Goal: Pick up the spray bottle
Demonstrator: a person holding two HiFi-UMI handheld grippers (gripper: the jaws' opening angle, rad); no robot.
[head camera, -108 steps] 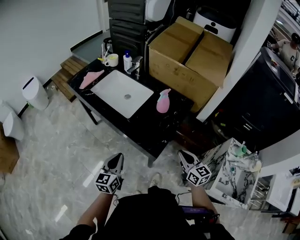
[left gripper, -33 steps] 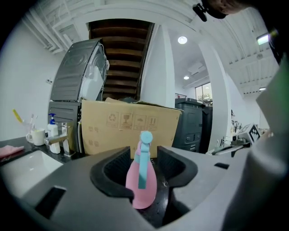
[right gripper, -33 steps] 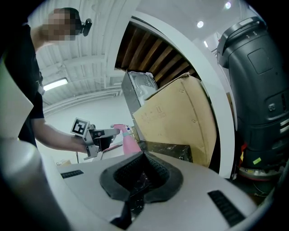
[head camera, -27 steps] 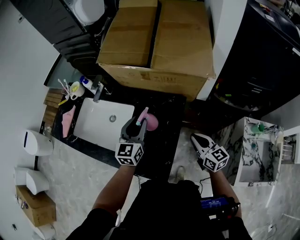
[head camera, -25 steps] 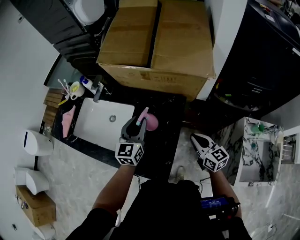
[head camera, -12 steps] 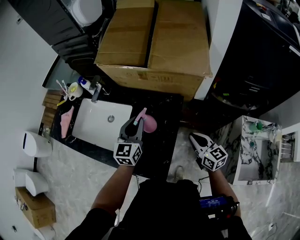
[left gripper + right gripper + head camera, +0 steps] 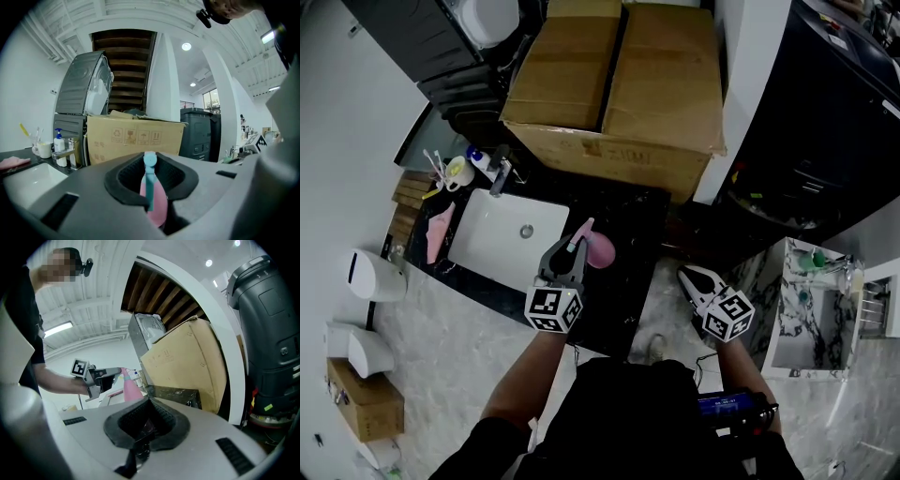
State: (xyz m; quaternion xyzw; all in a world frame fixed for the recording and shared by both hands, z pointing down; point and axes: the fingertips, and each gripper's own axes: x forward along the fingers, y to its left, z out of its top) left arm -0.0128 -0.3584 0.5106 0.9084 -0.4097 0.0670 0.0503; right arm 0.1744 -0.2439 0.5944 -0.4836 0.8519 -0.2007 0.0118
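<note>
Spray bottle (image 7: pixel 598 249) is just beside the right edge of the white sink basin (image 7: pixel 487 246), upright over the black countertop (image 7: pixel 628 281). I cannot tell if its base touches the counter. Its body is pink, smooth plastic, round and wide at the bottom and narrowing toward the neck. The narrow trigger head on top is light blue.

The left gripper (image 7: pixel 573 249) reaches to it from the near side of the basin. Its jaws have just been closing, and in the left gripper view the dark ribbed pads press on the pink body just below the blue head. The right gripper (image 7: pixel 686 277) is well apart to the right of the basin, off the counter, with its jaws together and nothing between them.

The basin is rectangular and matte, set into the glossy, stone-like counter. A metal faucet (image 7: pixel 500 178) stands at its far edge, with a white pump bottle (image 7: pixel 476 156) beside it. A soft pink cloth (image 7: pixel 441 230) lies at the basin's left. Behind the basin stands a big brown cardboard box (image 7: pixel 619 84) with flat, closed flaps.
</note>
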